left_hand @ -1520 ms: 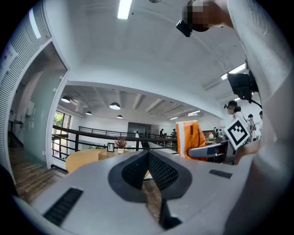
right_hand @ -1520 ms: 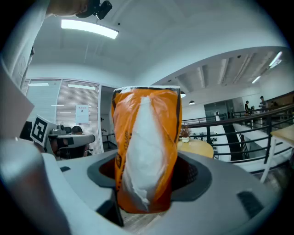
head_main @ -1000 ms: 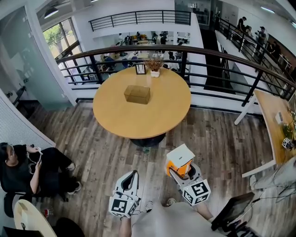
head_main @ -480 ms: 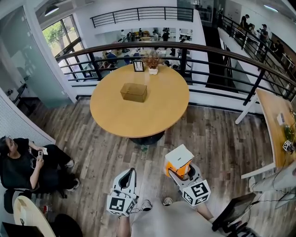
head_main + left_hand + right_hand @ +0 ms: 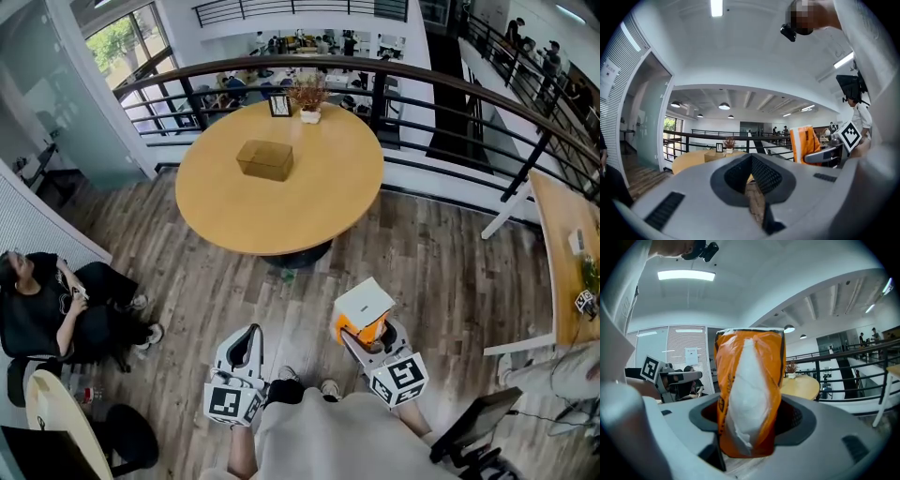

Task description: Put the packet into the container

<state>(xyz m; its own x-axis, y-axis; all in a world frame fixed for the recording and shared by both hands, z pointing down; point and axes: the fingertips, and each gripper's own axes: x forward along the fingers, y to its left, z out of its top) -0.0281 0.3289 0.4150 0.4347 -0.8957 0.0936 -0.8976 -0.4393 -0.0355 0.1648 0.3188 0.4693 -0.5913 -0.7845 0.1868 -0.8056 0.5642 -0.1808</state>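
One packet [image 5: 364,307], one container [image 5: 264,159] — two grippers [image 5: 247,339] [image 5: 367,336]

The person holds both grippers low in front of the body, tips pointing forward and away. The left gripper [image 5: 247,339] sits at the left of the head view, its jaws drawn together with nothing between them (only a thin slit shows between the pads). The right gripper [image 5: 364,336] is held slightly further forward and apart from the left one. Its jaws stand wide, clamped on the two sides of an upright packet [image 5: 363,306]. Each marker cube faces up towards the head. Only short stretches of forearm show behind the grippers.
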